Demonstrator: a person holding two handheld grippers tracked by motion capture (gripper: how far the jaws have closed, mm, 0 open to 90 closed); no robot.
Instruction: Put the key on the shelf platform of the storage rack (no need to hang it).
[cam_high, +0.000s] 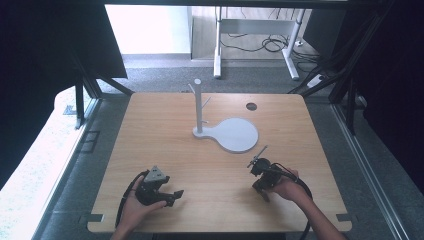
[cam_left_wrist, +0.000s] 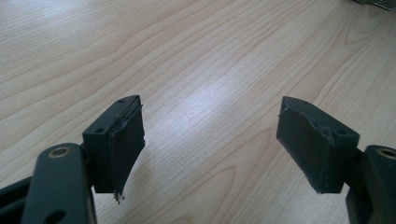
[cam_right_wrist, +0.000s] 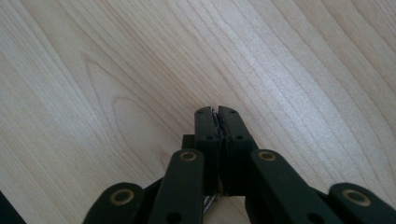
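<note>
My left gripper (cam_high: 173, 194) lies low over the wooden table (cam_high: 165, 150) at the front left, held by a hand. In the left gripper view its jaws (cam_left_wrist: 210, 135) stand wide apart over bare wood, with nothing between the black pads (cam_left_wrist: 128, 140). My right gripper (cam_high: 261, 190) is at the front right in the other hand, pointing down at the table. In the right gripper view its jaws (cam_right_wrist: 217, 114) are pressed together, and nothing shows between them.
A white stand with a round flat base (cam_high: 236, 134) and an upright post (cam_high: 198, 102) with small pegs sits at the table's middle back. A dark round hole (cam_high: 251, 106) is in the tabletop behind it. Black frame legs and cables flank the table.
</note>
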